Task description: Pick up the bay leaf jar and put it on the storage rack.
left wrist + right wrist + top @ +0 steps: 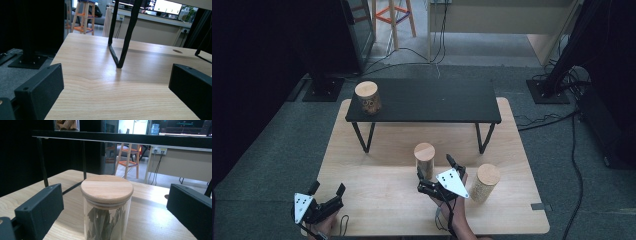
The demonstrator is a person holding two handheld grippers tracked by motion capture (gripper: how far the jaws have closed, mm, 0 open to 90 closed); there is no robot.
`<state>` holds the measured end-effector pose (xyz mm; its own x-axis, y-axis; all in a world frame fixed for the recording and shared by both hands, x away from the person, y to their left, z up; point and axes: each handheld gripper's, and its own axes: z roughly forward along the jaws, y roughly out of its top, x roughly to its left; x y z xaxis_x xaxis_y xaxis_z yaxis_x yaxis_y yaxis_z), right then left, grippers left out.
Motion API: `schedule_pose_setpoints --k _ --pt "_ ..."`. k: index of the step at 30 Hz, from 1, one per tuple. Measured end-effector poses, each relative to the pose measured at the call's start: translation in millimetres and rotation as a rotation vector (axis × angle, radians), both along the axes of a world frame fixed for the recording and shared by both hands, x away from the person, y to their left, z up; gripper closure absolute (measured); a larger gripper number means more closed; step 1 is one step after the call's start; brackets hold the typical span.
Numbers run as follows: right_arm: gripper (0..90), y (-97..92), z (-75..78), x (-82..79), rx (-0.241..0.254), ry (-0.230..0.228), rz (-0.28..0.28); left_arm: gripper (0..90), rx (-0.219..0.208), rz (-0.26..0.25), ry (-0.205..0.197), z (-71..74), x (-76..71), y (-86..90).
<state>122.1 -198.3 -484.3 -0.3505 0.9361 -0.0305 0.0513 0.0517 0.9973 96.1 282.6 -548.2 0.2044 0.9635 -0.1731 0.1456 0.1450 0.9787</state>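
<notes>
Your two forearms come in at the bottom of the high view, over the wooden table point(377, 200), the largest thing before you. On its far half stands a black shelf point(432, 102) on thin legs; a wood-lidded jar point(368, 98) sits at that shelf's left end. Your right gripper point(436, 168) has its jaws spread wide with nothing between the pads yet, and the middle jar point(424, 161), glass with a round wooden lid and dried leaves inside, stands just ahead of them, near the centre of the table in front of the shelf; in the right gripper view that jar point(107, 205) sits between the two jaws. A second lidded jar point(485, 182) stands just right of that gripper. Your left gripper point(328, 189), near the table's front left corner, also holds its jaws wide apart over bare wood.
</notes>
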Motion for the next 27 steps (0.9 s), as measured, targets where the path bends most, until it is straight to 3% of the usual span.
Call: schedule_pose_setpoints --k 27 --pt "0.8 13.6 -8.3 27.6 -0.015 0.03 -0.007 0.0 -0.006 -0.001 0.002 0.1 0.3 0.8"
